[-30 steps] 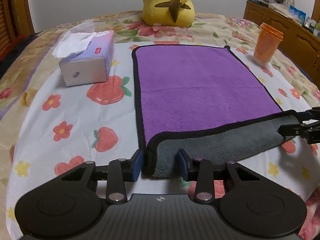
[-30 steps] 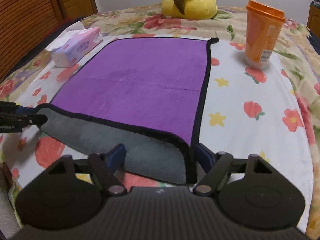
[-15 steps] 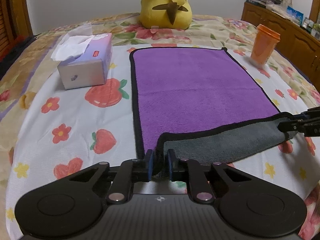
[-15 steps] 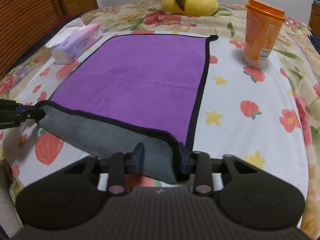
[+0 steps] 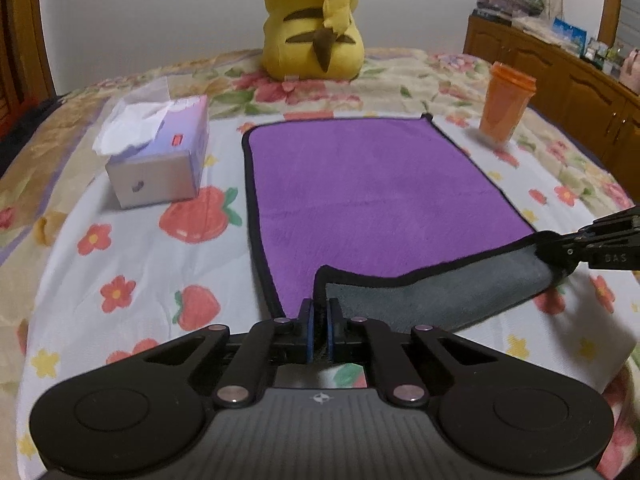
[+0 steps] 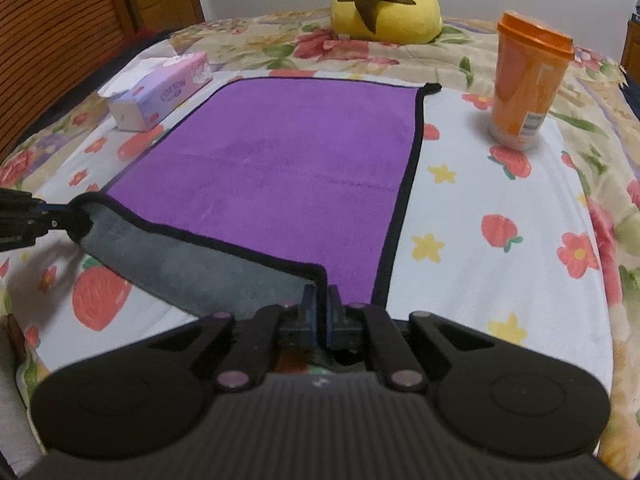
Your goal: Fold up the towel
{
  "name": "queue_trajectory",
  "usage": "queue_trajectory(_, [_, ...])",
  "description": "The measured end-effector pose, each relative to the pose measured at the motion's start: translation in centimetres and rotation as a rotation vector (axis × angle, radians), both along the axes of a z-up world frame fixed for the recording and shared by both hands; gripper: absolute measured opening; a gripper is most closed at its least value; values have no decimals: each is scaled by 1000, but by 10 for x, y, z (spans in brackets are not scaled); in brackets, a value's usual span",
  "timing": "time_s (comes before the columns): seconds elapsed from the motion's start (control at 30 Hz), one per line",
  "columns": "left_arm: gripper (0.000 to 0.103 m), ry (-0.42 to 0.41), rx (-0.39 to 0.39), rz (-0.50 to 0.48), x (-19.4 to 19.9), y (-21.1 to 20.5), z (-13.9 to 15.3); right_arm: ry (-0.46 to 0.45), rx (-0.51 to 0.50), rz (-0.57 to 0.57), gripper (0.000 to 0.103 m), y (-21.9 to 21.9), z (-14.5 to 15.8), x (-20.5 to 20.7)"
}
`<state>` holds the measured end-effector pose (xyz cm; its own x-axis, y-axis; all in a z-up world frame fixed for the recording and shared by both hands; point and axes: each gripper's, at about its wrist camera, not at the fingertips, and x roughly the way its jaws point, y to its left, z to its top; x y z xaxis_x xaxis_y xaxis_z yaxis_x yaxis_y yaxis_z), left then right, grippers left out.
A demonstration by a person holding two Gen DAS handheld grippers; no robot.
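Now each hand-held gripper, left [image 5: 319, 320] and right [image 6: 321, 304], pinches a near corner of the purple towel [image 5: 372, 184], its grey underside turned up.

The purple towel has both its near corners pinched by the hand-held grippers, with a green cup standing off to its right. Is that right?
Not quite: the cup is orange, not green, as the right wrist view shows. The rest holds: the left hand-held gripper and right hand-held gripper each pinch a near corner of the purple towel.
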<state>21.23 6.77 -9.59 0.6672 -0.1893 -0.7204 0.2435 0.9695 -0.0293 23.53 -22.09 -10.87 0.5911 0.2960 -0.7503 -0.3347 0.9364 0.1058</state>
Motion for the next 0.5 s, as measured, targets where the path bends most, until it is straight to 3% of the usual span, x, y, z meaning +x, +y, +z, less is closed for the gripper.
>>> queue_trajectory(0.2, [9, -72, 20, -15, -7, -6, 14, -51, 15, -10, 5, -2, 9, -1])
queue_trajectory(0.5, [9, -128, -23, 0, -11, -6, 30, -122, 35, -11, 5, -4, 25, -3])
